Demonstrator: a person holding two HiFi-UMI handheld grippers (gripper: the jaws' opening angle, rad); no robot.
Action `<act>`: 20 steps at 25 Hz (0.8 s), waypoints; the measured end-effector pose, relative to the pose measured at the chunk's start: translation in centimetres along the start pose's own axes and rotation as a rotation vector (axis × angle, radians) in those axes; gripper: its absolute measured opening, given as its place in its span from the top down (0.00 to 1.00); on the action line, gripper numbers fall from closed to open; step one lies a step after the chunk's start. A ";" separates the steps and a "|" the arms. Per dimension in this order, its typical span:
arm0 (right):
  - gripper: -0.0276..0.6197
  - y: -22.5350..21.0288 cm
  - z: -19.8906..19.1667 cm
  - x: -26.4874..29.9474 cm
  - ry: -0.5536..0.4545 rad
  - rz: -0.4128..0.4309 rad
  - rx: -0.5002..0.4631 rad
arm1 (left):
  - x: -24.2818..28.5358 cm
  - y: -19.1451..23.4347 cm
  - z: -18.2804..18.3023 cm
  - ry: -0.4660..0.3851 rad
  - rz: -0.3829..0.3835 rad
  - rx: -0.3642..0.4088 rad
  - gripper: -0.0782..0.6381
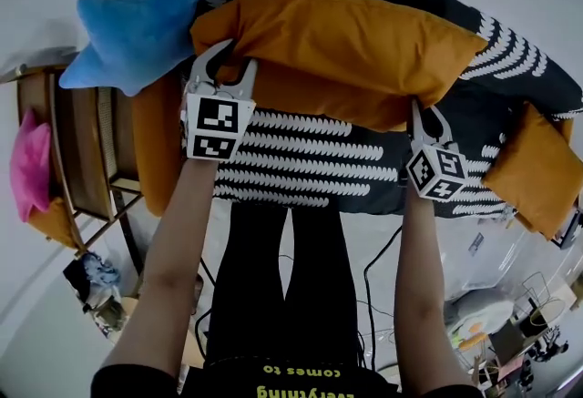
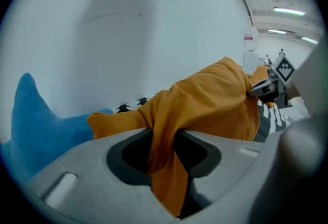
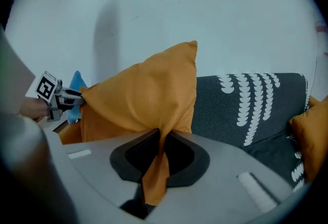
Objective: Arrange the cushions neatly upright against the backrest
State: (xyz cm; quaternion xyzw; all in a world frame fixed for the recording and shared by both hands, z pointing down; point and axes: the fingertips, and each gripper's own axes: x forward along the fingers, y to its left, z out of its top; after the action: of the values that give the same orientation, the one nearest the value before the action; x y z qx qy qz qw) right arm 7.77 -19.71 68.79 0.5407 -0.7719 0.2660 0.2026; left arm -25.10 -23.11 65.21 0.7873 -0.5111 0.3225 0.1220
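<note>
A large orange cushion [image 1: 337, 50] hangs across the black sofa [image 1: 301, 150] with its white leaf print, held up at both lower corners. My left gripper [image 1: 225, 59] is shut on the cushion's left corner; orange cloth [image 2: 169, 146] runs down between its jaws. My right gripper [image 1: 426, 118] is shut on the right corner, with a fold of cloth [image 3: 156, 166] pinched between its pads. The cushion [image 3: 143, 95] stands tilted before the sofa's backrest [image 3: 246, 100]. A blue star-shaped cushion [image 1: 137, 32] lies at the sofa's left end, touching the orange one.
A second orange cushion [image 1: 537, 168] rests at the sofa's right end. Another orange cushion [image 1: 155, 141] sits under my left gripper at the left. A wooden shelf [image 1: 82, 159] with a pink cushion [image 1: 32, 164] stands left of the sofa. Behind the sofa is a white wall [image 3: 179, 7].
</note>
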 end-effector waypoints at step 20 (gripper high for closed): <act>0.51 0.1 3.9 -0.9 -0.048 0.003 -0.139 | -0.3 -0.7 -1.1 0.023 0.116 0.194 0.33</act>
State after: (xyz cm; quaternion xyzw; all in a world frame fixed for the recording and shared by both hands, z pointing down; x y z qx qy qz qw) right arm 7.83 -21.49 65.16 0.5303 -0.7940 0.1990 0.2208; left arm -24.99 -21.96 65.94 0.7608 -0.5208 0.3859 0.0319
